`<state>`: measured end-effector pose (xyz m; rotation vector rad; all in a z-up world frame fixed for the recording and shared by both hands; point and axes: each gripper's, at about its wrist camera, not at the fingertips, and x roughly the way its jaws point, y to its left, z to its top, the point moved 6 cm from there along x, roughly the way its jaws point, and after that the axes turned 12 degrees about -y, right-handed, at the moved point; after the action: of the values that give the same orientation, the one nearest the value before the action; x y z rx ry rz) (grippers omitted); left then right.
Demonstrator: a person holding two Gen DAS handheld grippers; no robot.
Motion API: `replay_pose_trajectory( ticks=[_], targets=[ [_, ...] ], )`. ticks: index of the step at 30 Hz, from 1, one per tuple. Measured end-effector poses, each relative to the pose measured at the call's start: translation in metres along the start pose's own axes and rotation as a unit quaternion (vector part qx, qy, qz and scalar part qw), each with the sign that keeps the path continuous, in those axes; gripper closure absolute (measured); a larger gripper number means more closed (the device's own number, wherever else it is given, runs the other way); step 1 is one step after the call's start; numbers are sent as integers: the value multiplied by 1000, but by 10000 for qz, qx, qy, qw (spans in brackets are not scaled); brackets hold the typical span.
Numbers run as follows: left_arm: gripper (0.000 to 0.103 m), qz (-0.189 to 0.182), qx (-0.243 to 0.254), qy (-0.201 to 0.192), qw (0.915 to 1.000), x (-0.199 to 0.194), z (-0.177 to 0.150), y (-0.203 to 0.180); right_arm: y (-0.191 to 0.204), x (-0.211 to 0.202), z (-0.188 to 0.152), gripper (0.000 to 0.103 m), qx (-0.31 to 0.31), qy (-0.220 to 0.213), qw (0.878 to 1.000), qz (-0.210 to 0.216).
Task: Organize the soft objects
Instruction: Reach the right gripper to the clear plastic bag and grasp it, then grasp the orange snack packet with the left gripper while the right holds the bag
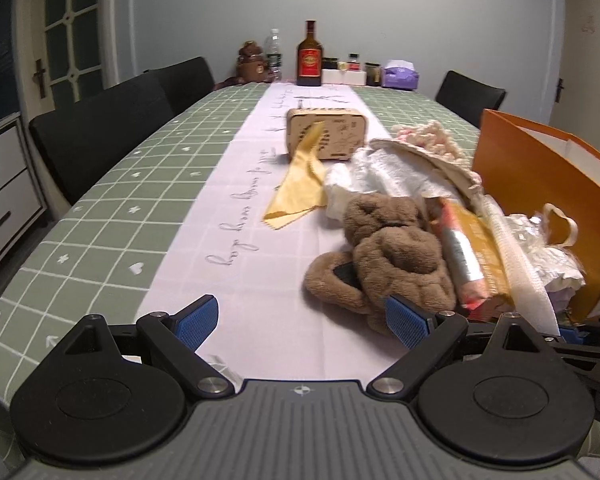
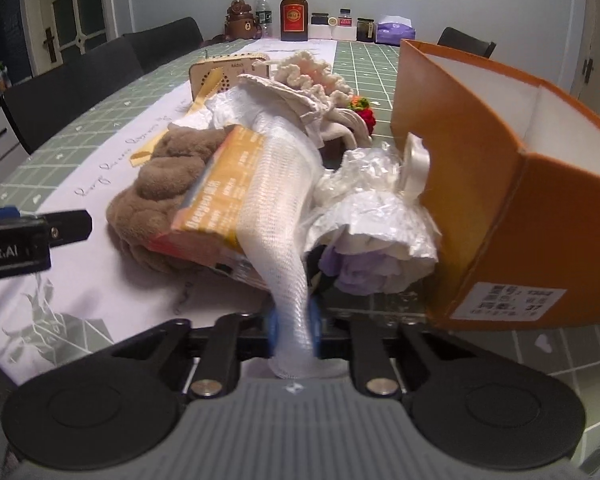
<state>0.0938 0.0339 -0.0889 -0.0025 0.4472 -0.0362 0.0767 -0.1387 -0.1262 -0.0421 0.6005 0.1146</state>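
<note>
The right gripper (image 2: 294, 330) has its jaws clenched on white gauze (image 2: 278, 208); the left gripper (image 1: 304, 322) is released; the heap still lies mid-counter (image 1: 100, 216) beside the orange box (image 2: 500, 184); sorting seems barely begun.

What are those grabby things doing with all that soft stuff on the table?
They are sorting a heap of soft things. The right gripper has pinched the end of a white mesh sleeve that lies over a yellow packet. The left gripper is open and holds nothing, next to a brown plush toy. An orange box stands open beside the heap.
</note>
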Motion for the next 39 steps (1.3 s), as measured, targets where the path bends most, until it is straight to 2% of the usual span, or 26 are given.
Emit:
replay_pose_trajectory(
  ticks=[6,10,13,16,21,23,26,28,31,37,39],
  targets=[
    [0,-1034,157,-70,9945,-5,-2,-27,-23,-6,-4,96,418,-57,9991,59],
    [0,-1437,620,-148,9876,-7,-10,-53,-28,-7,-5,96,521,-79,9986,77],
    [0,-1739,753,-74,9819,-7,-18,-66,-29,-8,-6,96,540,-99,9985,62],
    [0,-2029,513,-41,9778,-5,-20,-72,-32,-10,-7,96,644,-113,9978,102],
    [0,-2328,259,-385,9714,-5,-19,-75,-41,-10,-8,96,977,-120,9948,258],
    [0,-2496,93,-397,9675,-3,-18,-76,-44,-11,-8,96,1061,-91,9939,300],
    [9,-2819,-92,-419,9585,-5,-15,-78,-48,-12,-8,96,1134,-42,9929,356],
    [10,-2929,-65,-342,9555,-2,-16,-82,-50,-13,-9,96,1212,-6,9919,374],
    [17,-2796,-159,-88,9599,9,-21,-84,-55,-15,-10,96,1271,26,9913,335],
    [28,-2780,-1113,394,9533,33,-24,-69,-62,-19,-12,96,1194,11,9924,281],
    [35,-2745,-1411,484,9499,40,-24,-65,-62,-20,-13,96,1165,-3,9928,275]
  ],
)
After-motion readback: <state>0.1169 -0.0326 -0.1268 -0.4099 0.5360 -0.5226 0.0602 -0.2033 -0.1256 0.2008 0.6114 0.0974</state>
